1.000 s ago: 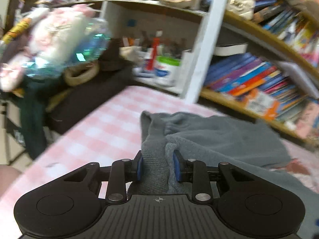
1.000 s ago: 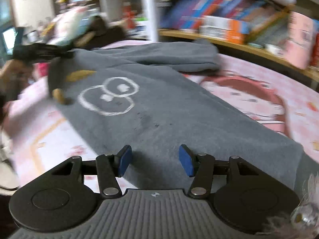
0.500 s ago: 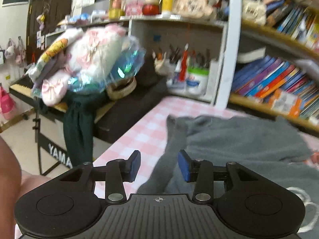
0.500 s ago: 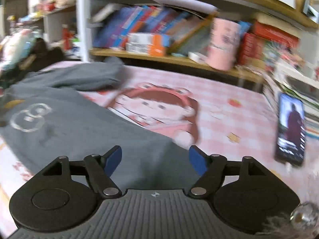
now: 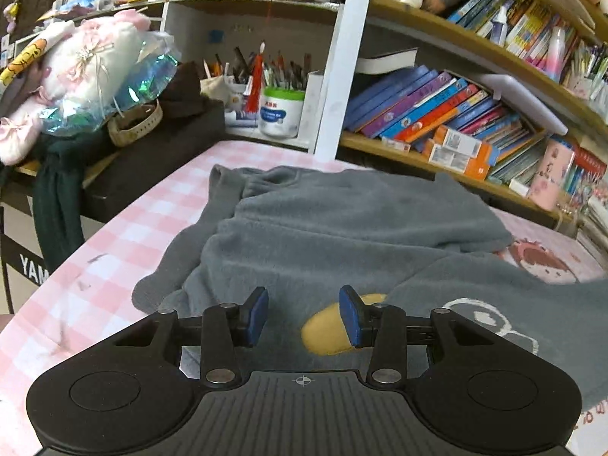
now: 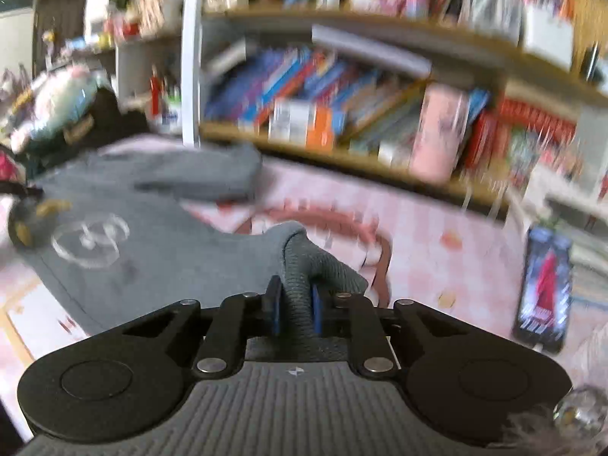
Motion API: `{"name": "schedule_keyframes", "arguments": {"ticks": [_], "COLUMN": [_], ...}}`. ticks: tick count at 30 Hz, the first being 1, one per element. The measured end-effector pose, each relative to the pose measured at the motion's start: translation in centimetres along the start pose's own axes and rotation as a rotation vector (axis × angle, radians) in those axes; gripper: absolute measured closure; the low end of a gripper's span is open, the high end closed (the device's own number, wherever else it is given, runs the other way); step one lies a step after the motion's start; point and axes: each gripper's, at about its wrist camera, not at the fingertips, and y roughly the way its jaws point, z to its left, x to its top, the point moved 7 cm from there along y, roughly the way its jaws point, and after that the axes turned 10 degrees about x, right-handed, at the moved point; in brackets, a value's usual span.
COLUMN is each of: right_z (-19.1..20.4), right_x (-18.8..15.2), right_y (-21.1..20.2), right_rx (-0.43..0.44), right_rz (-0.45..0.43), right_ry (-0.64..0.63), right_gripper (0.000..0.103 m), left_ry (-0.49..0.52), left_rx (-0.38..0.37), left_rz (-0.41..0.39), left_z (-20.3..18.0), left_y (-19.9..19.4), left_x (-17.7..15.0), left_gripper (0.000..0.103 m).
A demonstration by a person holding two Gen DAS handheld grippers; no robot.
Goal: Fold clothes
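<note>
Lying lengthwise along pink cloth (image 5: 125, 228), grey sweater (image 5: 342, 228), right gripper (image 6: 295, 309) jaws just clenched on hem, left gripper (image 5: 303, 317) jaws released

My right view is smeared by motion: the books (image 6: 304, 87) on the far shelf run to streaks, and the phone (image 6: 543, 288) at right shows no readable screen. The hem of the sweater (image 6: 171, 250) vanishes behind my right gripper (image 6: 296, 306). In my left view the sweater's near right edge is cut off, and white letters (image 5: 32, 268) at far left stop at the frame.
</note>
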Motion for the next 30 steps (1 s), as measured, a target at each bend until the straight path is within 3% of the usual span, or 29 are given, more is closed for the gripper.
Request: {"name": "schedule_keyframes", "arguments": {"ticks": [2,5,8,11,13,16,19,22,23,25,30], "right_z": [-0.7,-2.7,-3.5,-3.1,-2.0,-0.5,0.0,-0.4,-0.5,-0.6,0.2], "right_x": [-0.8,-4.4,-5.1,-3.6,-2.8,-2.6,-3.4,-3.8,-3.7,-3.0,-0.1], "right_y": [-0.1,1.8,1.9,1.0,1.1,2.5,3.7,4.5,4.7,5.1,7.8], "right_rx": [-0.058,-0.086,-0.136,-0.163,-0.119,-0.029,-0.019,0.003,0.015,0.039,0.160], "right_rz": [0.031,0.163,0.157,0.082,0.060,0.091,0.133,0.146,0.143,0.126,0.082], "right_ry": [0.000,0.099,0.100,0.064,0.021,-0.009,-0.003,0.047,0.068,0.099,0.199], "right_gripper": [0.083,0.073,0.054,0.054,0.056,0.065,0.066,0.066,0.064,0.062,0.053], "left_ry": [-0.015,-0.030,-0.040,-0.060,-0.075,-0.087,-0.125,-0.116,-0.090,-0.052,-0.044], "left_rx": [0.005,0.016,0.034,0.040,0.029,0.028,0.084,0.085,0.087,0.072,-0.062], "left_rz": [0.005,0.010,-0.002,-0.013,-0.007,0.024,0.051,0.057,0.048,0.009,-0.048], "left_z": [0.4,0.9,1.6,2.2,2.4,2.6,4.4,4.5,4.0,2.9,-0.6], "left_y": [0.1,-0.1,-0.8,-1.1,-0.8,0.2,1.2,0.8,0.5,-0.1,0.6], "left_x": [-0.2,-0.5,-0.5,-0.5,-0.6,-1.0,-1.4,-1.3,-1.1,-0.2,1.9], "left_gripper": [0.062,0.062,0.062,0.061,0.063,0.071,0.083,0.082,0.080,0.066,0.049]}}
